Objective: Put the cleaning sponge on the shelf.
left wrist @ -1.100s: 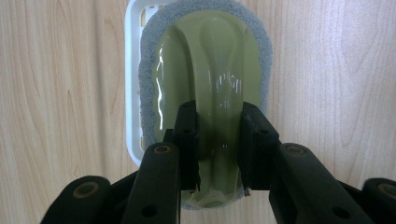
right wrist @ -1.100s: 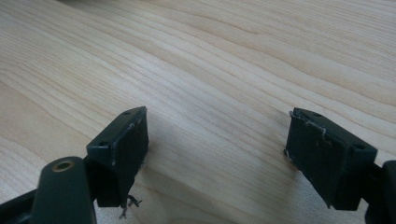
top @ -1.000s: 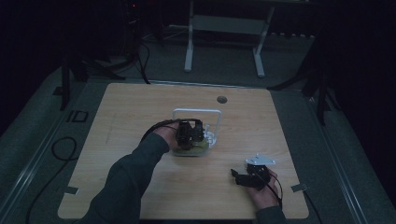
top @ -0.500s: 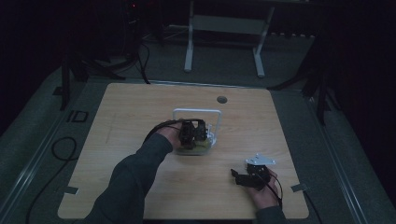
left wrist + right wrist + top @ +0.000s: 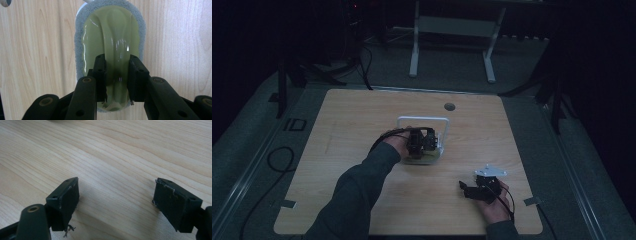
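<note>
Clamping the raised green handle of the scrubbing pad (image 5: 110, 45) mid-table beside a white wire stand (image 5: 424, 121), left gripper (image 5: 116, 80) has the grasp made, so lifting or wiping likely follows, needing steady pressure; right gripper (image 5: 116, 202) rests wide apart, empty.

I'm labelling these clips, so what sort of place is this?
Probably a dim lab or recording room: a bare wooden table with a cable hole, cables on the floor, and a white equipment stand behind.
</note>
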Demonstrator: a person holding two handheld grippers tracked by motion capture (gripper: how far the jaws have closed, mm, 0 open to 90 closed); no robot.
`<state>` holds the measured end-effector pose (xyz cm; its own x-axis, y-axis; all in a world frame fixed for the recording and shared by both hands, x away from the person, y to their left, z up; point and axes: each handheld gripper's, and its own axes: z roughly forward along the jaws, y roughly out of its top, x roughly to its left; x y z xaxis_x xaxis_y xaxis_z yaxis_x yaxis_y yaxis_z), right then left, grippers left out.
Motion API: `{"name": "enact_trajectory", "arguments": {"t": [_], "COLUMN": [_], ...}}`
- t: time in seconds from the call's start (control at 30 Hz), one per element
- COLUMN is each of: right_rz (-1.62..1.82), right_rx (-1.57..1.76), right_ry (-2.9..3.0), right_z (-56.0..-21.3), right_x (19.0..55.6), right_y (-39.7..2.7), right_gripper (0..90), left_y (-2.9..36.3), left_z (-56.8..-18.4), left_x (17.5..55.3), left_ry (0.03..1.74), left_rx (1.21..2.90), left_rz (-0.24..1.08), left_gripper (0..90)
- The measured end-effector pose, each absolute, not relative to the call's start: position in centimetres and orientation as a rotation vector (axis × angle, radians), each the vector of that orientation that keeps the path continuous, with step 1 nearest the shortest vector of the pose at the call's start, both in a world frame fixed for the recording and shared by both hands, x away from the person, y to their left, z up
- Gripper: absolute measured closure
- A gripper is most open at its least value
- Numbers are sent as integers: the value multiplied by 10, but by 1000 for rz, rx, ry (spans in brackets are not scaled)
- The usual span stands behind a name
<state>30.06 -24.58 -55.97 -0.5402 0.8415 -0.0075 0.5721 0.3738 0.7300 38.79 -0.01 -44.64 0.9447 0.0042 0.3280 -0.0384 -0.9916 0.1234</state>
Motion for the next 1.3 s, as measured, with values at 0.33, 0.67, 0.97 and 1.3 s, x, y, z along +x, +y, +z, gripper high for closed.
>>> {"name": "enact_trajectory", "arguments": {"t": [0.33,0.67,0.97,1.3], "right_rz": [975,974,974,975], "right_rx": [1229,1229,1229,1228], "right_ry": [2260,2260,2260,2260], "right_z": [-560,-560,-560,-560], "right_x": [301,301,301,301], "right_y": [-246,-246,-246,-246], "right_gripper": [202,202,202,202], "left_y": [-2,-6,-8,-8], "left_z": [-448,-448,-451,-456], "left_x": [391,395,398,403], "left_ry": [-12,-25,-45,-29], "left_rx": [2981,2987,3004,3015], "left_rz": [547,587,601,610], "left_gripper": [716,715,715,714]}}
